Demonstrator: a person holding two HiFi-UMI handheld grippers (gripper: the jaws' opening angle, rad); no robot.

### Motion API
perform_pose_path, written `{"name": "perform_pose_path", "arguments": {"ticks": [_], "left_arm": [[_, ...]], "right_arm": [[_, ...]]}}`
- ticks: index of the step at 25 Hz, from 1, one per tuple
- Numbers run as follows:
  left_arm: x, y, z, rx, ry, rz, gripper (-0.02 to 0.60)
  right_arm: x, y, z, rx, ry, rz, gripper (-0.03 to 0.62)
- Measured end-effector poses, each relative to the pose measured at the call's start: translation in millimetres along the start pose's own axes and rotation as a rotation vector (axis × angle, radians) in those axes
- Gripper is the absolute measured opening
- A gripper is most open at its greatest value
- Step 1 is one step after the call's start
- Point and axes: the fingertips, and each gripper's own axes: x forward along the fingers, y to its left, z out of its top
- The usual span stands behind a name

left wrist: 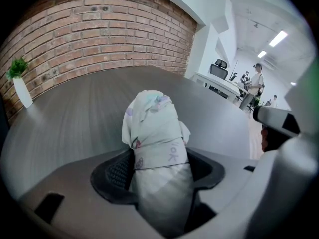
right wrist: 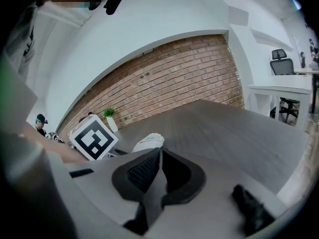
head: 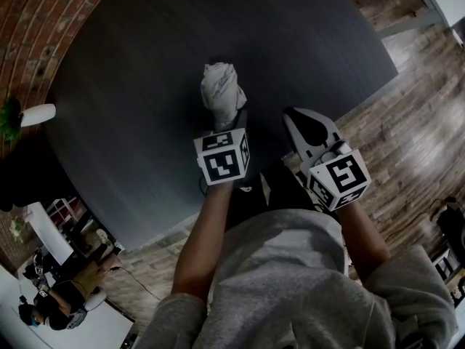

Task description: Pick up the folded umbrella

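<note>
Steeply downward, left claw (left wrist: pixel 158 169) astride the folded umbrella (left wrist: pixel 153 128).

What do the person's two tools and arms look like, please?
The left tool and the right tool both have pale grey bodies, with black ribbed pads on the inner sides of the jaws. The left cube and the right cube mounted on them are white with black square markers. The person wears a grey sweatshirt, and the forearms are uncovered.
</note>
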Motion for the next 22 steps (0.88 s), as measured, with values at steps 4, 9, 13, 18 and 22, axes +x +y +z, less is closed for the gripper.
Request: {"name": "perform_pose_path", "arguments": {"ticks": [4,9,13,18,22], "left_arm": [[-3.2,0.3,-1.5,-0.024,-0.004,-0.024,0.296],[-11.2,1.1,-7.3,-0.048,0.014,-0.055,0.295],[-19.0,1.2,-14.8,-0.078,0.019,-0.072,0.293],[-35.8,1.1,-9.4,-0.106,-0.021,-0.079,0.293],[-52.6,2.1,6.2,-0.120,-0.070,-0.084,0.293]], "right_arm": [[-7.5,2.0,9.5,-0.015,-0.018,-0.011,0.032],[-16.9,7.2,22.4,-0.036,-0.035,-0.026,0.032],[-24.0,10.6,29.5,-0.058,-0.047,-0.036,0.032],[-36.9,13.3,36.9,-0.075,-0.057,-0.040,0.032],[-44.2,17.0,44.6,-0.098,-0.068,-0.032,0.032]]}}
